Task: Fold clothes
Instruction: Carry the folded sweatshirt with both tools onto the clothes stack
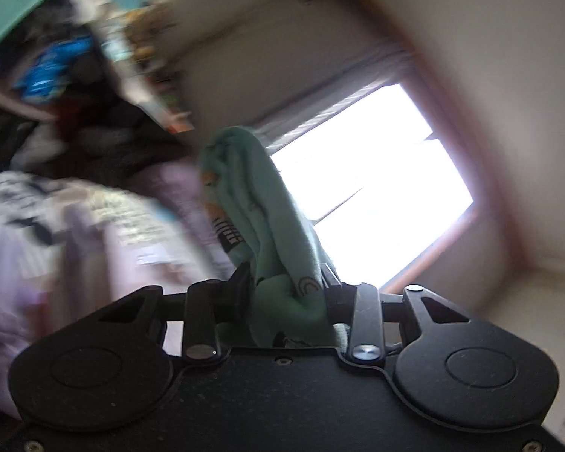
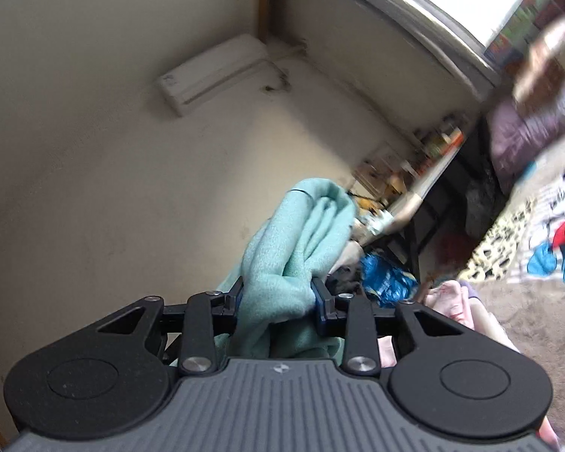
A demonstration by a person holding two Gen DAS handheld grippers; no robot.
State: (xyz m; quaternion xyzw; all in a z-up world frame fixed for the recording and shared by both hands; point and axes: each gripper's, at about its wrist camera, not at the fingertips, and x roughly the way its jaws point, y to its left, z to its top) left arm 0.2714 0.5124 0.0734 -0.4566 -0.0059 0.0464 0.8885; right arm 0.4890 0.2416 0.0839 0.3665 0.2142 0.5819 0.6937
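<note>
Left wrist view: rolled sideways, aimed up along the left hand-held gripper (image 1: 286, 282) toward a bright window (image 1: 373, 188), mint garment (image 1: 252, 196) pressed close to the lens. Right wrist view: likewise tilted, facing a wall-mounted air conditioner (image 2: 214, 73) and cluttered shelf (image 2: 433, 150). Shared: the garment, shelf and blue bag (image 2: 386, 278).

We see cream walls (image 2: 94, 150) meeting at a corner trimmed in wood, with a white air conditioner (image 2: 214, 75) mounted high beside it. A bright window (image 1: 373, 188) in a reddish-brown frame floods the left wrist view with daylight, washing out whatever lies beyond. Below the walls runs a cluttered shelf (image 2: 425, 158) of small, blurred items. A blue bag (image 2: 384, 278) lies among dark heaps near it. A Mickey Mouse bedspread (image 2: 546, 233) covers the bed, and a purple pillow (image 2: 527, 132) sits above it.
</note>
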